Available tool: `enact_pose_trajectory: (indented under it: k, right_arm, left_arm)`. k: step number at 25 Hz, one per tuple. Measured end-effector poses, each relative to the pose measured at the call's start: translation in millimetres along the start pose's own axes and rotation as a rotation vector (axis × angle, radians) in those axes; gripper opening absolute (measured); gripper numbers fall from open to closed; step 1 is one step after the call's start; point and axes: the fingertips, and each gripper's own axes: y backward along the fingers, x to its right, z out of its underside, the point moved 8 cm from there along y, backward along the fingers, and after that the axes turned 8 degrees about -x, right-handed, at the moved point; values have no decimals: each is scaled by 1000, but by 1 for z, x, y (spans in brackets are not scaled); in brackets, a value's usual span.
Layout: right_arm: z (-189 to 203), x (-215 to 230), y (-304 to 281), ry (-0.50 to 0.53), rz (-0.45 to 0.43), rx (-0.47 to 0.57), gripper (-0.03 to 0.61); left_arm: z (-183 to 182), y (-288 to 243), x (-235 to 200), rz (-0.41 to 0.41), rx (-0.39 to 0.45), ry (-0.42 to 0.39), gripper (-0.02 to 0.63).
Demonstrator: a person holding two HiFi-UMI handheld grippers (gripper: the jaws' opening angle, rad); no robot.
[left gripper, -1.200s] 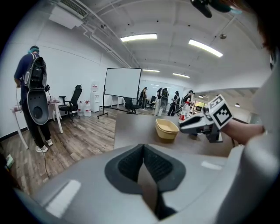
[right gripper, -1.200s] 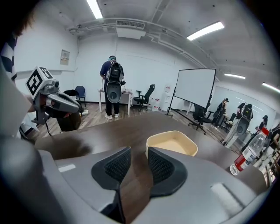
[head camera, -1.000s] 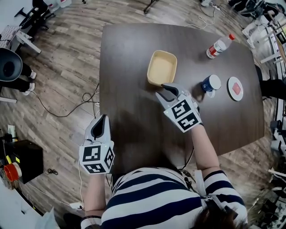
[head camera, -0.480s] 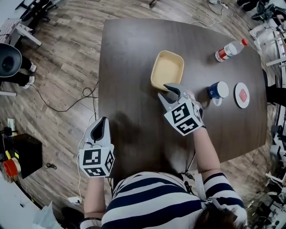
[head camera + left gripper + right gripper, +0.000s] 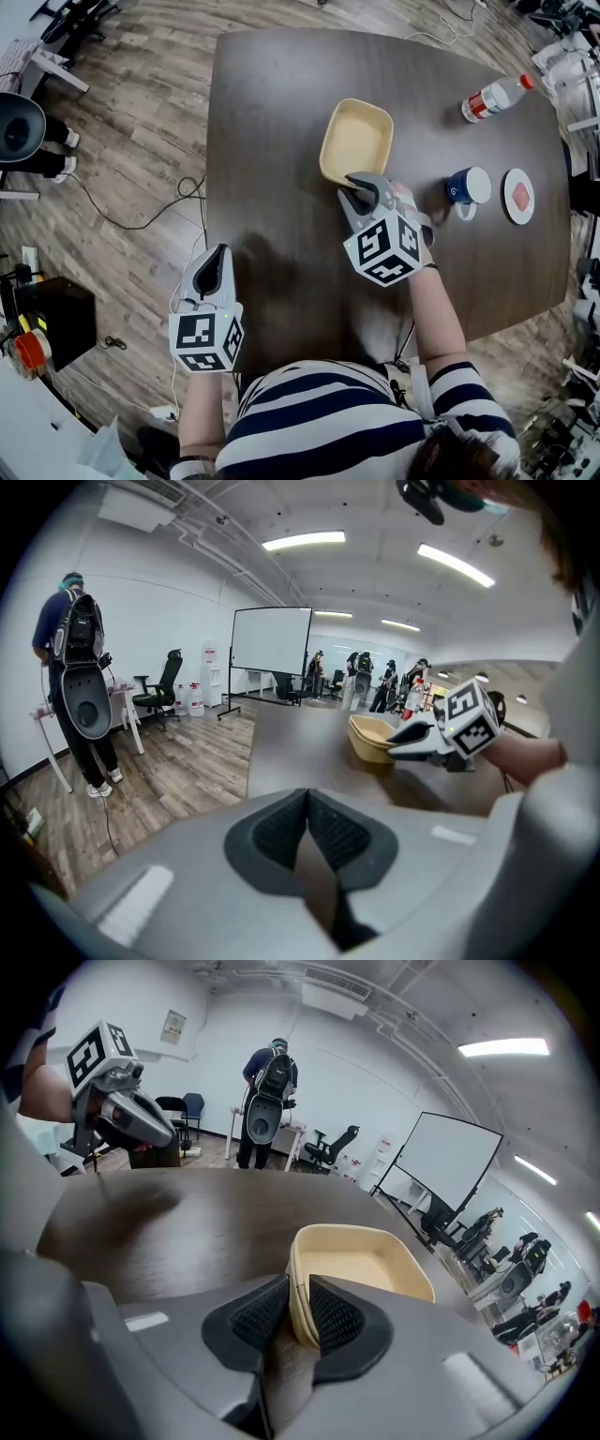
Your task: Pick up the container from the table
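Container — a shallow, cream-coloured tub with rounded corners, nothing inside it — sits flat on the dark wooden table, about midway between the left and right edges and somewhat nearer the far edge. The right claw reaches in from the near side, pointing downward at the tub's near short wall. In the right gripper view the jaws have just been closing, and that wall stands between them: one ribbed pad lies against its outer face, the other against its inner face, so the claw is pinching the rim. The tub's base rests on the table.

Toward the right edge stand a blue mug with a white inside and, just beside it, a small white disc with a red patch. A clear bottle with a red cap lies on its side near the far right corner.

The left claw hangs well apart from all this, at the table's near left corner — its jaws are pressed together with nothing between them.
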Motion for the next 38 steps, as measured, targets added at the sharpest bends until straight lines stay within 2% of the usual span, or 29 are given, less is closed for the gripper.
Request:
enact_pose_trajectory:
  k: [5,17,38]
  right_arm:
    - [-1,1,-2,21,7,0,41]
    - [-10,-20,29,27,28,-3,31]
    - [-46,-132,111,-52,89,-4,32]
  left_arm:
    - [1,0,1,-4,0,0,0]
    - [11,29,-2,23,44,8,0]
    - [61,126,-50,72,103,-4,0]
